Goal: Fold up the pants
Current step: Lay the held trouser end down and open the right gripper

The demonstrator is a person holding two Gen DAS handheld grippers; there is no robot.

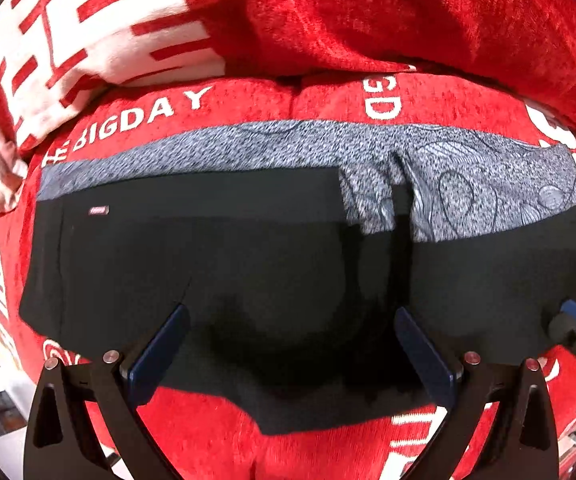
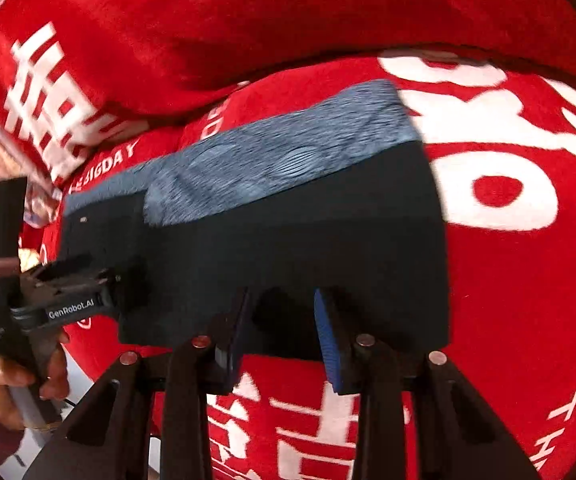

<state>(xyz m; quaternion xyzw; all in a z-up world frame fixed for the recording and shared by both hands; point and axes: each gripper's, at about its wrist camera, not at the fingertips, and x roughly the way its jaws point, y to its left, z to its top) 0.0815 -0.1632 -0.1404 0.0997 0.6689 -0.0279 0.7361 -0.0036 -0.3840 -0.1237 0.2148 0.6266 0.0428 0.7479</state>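
The left hand-held gripper is spread wide, its jaws straddling the near part of the pants and gripping nothing. The right hand-held gripper is partly open over the near edge of the same garment; whether cloth sits between its pads cannot be told.

The pants lie flat on a red printed blanket, grey patterned band toward the far edge.

Risks:
- A pinch that takes only the top layer likely separates the layers, and the fold skews.
- Unequal lift between the two grippers likely drags the garment across the plush blanket.

Count: one pair of pants, two grippers, one blanket, one hand on the left unit.
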